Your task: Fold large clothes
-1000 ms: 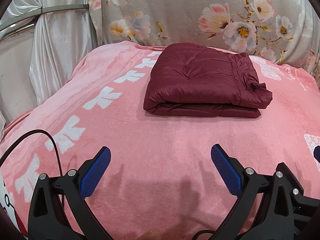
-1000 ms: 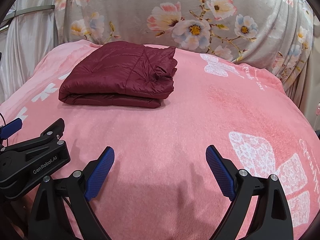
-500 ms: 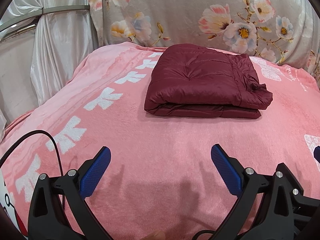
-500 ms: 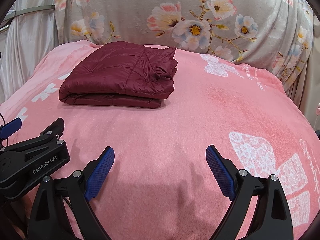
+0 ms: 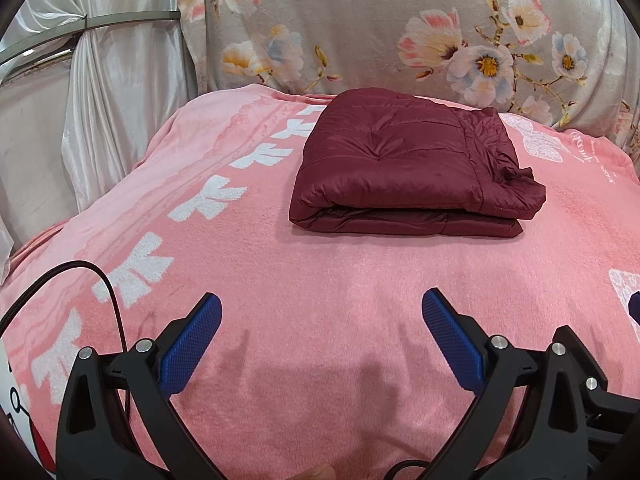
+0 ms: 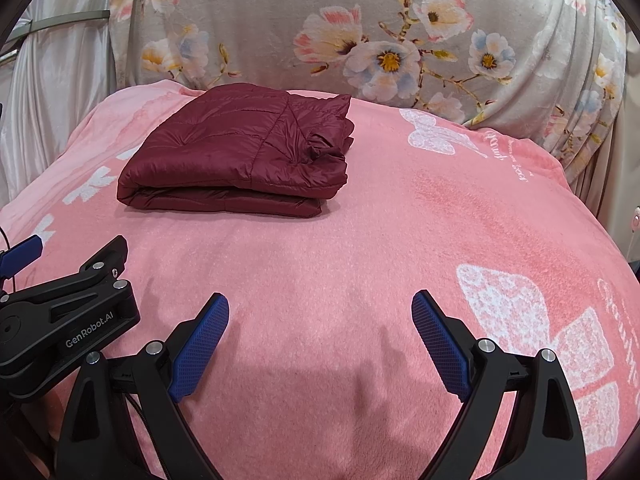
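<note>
In the left wrist view I see my left gripper (image 5: 320,322) low in front, its jaws spread wide and holding nothing, above the pink blanket (image 5: 320,280) that covers the bed. The dark red quilted jacket (image 5: 408,164) lies folded in a flat bundle near the far edge of the bed, a little toward the right side, well apart from the blue pads (image 5: 192,344). Behind it hangs a grey flowered cloth (image 5: 360,28), and a white curtain (image 5: 100,92) stands at the far left corner. A black cable (image 5: 108,292) curves over the blanket by the left finger. In the right wrist view my right gripper (image 6: 320,320) also has wide jaws with nothing between them, over the near part of the bed. Here the folded jacket (image 6: 240,152) rests toward the far left corner. The left gripper (image 6: 60,316) shows at the near left edge, just beside my right one.
</note>
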Tool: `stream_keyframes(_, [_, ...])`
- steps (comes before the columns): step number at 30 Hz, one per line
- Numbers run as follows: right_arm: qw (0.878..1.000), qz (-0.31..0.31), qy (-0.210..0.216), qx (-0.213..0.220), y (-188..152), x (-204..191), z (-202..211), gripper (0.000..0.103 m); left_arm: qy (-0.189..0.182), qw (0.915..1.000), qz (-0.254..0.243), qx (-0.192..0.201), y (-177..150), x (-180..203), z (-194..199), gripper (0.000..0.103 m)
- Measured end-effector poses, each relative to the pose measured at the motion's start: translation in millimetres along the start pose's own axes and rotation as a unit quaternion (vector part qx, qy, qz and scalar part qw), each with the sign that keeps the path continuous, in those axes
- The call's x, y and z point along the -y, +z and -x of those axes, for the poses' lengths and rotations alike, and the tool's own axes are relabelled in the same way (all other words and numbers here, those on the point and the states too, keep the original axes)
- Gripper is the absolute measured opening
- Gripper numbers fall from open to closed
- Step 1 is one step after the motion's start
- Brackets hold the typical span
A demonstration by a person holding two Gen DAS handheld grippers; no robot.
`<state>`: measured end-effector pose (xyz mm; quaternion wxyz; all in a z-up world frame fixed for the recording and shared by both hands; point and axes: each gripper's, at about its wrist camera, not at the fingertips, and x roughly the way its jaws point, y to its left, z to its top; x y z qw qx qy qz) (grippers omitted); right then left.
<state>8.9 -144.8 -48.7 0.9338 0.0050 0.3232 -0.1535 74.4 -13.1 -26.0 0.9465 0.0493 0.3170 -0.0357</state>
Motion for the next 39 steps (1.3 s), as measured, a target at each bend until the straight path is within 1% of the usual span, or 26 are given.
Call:
stream_keyframes(22, [1.000,0.000,0.001,0.000,-0.7,1.5,-0.1,0.090,0.000,1.0000,-0.001,0.002,3.2,0.7,2.6,0.097])
stream_keyframes(39, [1.000,0.000,0.000,0.001,-0.8,0.6,-0.1,0.090,0.003,0.9999,-0.002,0.010,4.1,5.2,5.7,0.092])
